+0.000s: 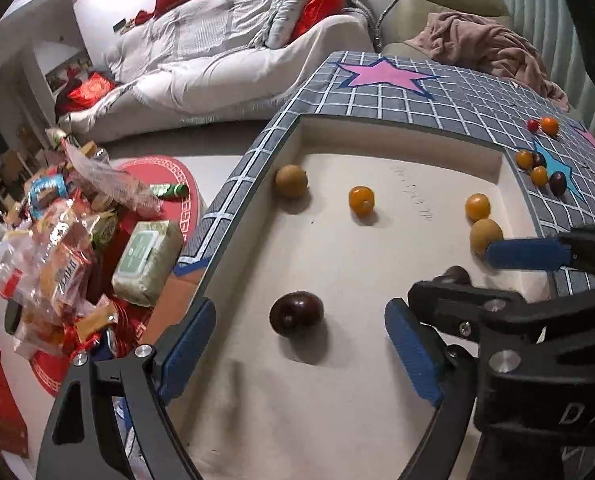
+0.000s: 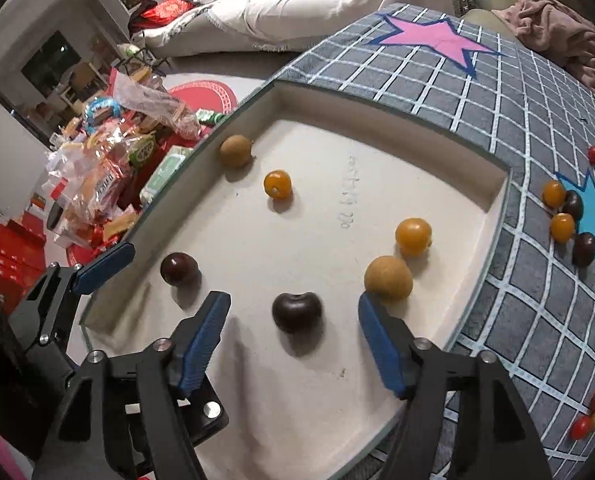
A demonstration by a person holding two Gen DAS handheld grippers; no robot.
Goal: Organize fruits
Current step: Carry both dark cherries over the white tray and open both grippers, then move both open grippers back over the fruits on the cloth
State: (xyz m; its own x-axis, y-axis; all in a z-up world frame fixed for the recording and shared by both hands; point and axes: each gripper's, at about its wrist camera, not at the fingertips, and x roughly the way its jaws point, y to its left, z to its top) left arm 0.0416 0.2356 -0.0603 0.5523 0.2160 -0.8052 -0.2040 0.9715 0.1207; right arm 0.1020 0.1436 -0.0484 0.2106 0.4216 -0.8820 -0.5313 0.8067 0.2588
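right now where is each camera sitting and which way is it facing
Left wrist view: sits on the left claw, tilted down into the shallow white tray; its open blue fingers straddle a dark cherry, and the right claw shows at the right.
Right wrist view: sits on the right claw, tilted down into the tray; open fingers straddle another dark cherry, and the left claw shows at the left.
Shared: tray, yellow tomatoes, tan fruits, grid cloth, sofa.

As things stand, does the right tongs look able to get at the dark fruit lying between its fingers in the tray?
Probably yes. The right tongs stand open, the dark fruit lies loose between its fingers on the tray floor, nothing covers it. The tan fruit sits close to one fingertip and might get nudged.
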